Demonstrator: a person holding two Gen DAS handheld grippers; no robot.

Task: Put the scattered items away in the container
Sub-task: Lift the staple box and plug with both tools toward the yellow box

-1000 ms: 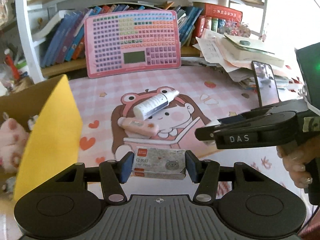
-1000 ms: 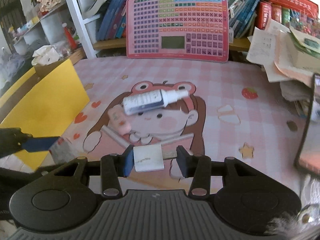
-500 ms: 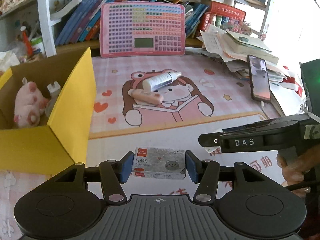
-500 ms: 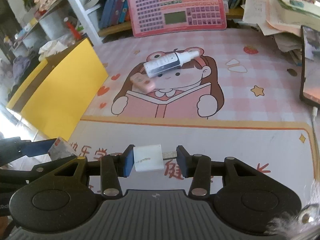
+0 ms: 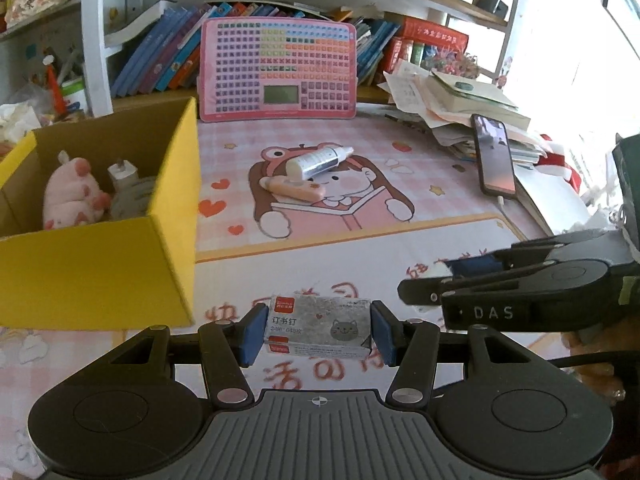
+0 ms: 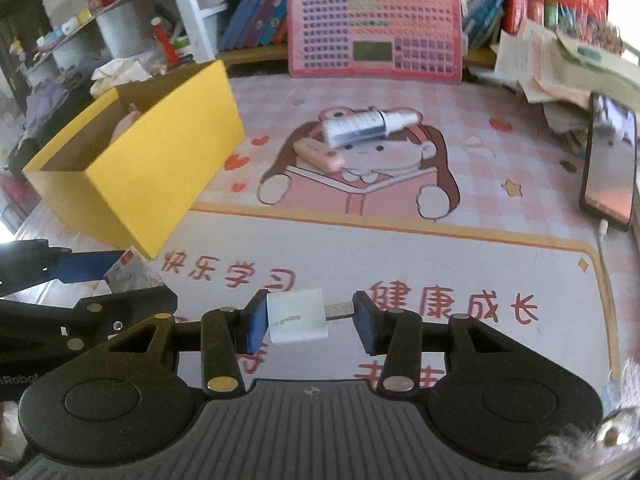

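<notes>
Over the desk mat, near edge: I have both grippers loaded and pulled back from the cartoon print since a second ago; the yellow box (image 5: 120,264) now shows its whole open top to my left
Left gripper (image 5: 318,334): pads clamped on the ends of the staple box (image 5: 318,330), held level, clear of the mat
Right gripper (image 6: 310,322): narrow, shut on the white charger plug (image 6: 296,320), its metal prong against the right pad
What the pull-back means: I judge both loads lifted and on their way; the box lies left of both tools, so the drop comes next
Already in the box: pink plush (image 5: 72,192) and a white adapter (image 5: 122,170) beside it, with room nearer the front wall
Still out on the mat: spray bottle (image 5: 318,160) lying across the pink tube (image 5: 294,190), touching
Around: pink keyboard toy (image 5: 278,68) propped against the shelf, phone (image 5: 494,156) leaning at the paper pile, not mine to move
In the way: the box's near wall stands high; I must carry over it, and the two grippers ride close together
</notes>
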